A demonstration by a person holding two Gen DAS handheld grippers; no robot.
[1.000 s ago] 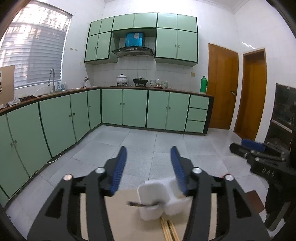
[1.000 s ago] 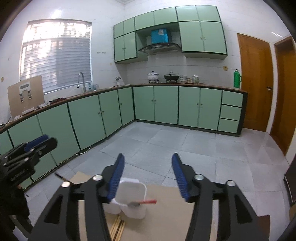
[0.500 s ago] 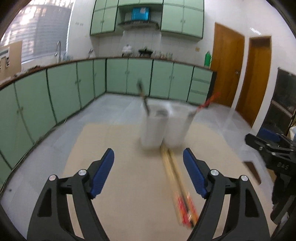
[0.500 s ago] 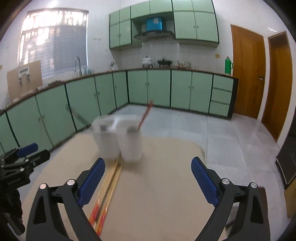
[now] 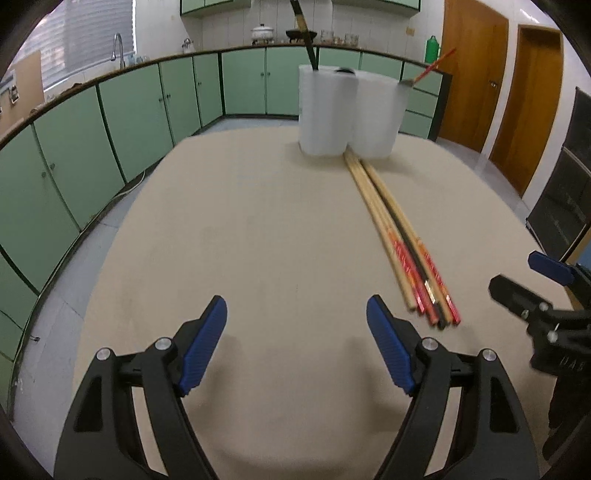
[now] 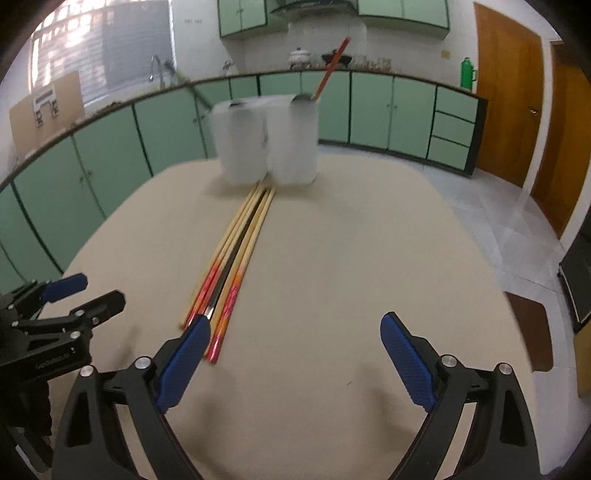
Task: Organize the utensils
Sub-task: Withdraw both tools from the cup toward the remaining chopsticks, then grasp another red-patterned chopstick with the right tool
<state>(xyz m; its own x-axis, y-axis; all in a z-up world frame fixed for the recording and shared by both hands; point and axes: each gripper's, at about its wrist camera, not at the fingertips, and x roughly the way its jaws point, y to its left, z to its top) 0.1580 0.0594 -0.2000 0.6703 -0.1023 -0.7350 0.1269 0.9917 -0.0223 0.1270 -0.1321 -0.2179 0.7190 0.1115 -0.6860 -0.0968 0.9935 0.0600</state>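
Observation:
Two white holder cups [image 5: 349, 112] stand side by side at the far end of the beige table [image 5: 258, 240]; they also show in the right wrist view [image 6: 267, 140]. A dark-handled utensil [image 5: 304, 33] stands in the left cup, a red-handled one [image 5: 432, 68] in the right cup. Several chopsticks [image 5: 399, 236] lie in a bundle from the cups toward me, also seen in the right wrist view [image 6: 236, 258]. My left gripper [image 5: 297, 339] is open and empty, left of the chopstick ends. My right gripper [image 6: 295, 354] is open and empty, its left finger by the chopstick ends.
Green kitchen cabinets [image 5: 129, 110] run along the left and back walls. Brown doors [image 5: 472, 74] are at the right. A brown chair seat [image 6: 528, 328] sits off the table's right edge.
Both grippers have tilted down from facing the room toward the table and opened wider. The cups and chopsticks now lie ahead of them.

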